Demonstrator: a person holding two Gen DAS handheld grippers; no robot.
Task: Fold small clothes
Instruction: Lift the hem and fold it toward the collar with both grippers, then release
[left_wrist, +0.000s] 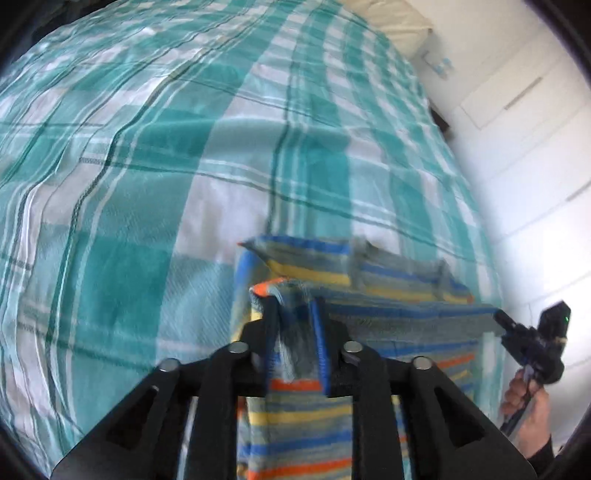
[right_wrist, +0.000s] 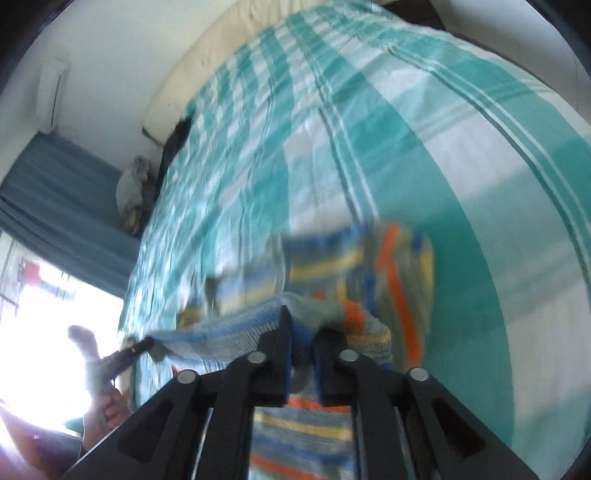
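Both my black left gripper (left_wrist: 295, 314) and right gripper (right_wrist: 308, 334) pinched one striped multicoloured woven cloth (left_wrist: 399, 321) above a teal checked bedspread (left_wrist: 147, 166).

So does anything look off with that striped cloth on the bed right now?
Nothing looks damaged. The striped cloth hangs stretched between the left gripper and right gripper, a bunched corner pinched in each, above the checked bedspread. Motion blur hides finer detail.

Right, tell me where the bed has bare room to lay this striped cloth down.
The plaid bedspread lies bare left of and beyond the striped cloth, up toward the cream headboard. It is crowded only near the bed's wall-side edge, where the cloth hangs between the left gripper and the right gripper.
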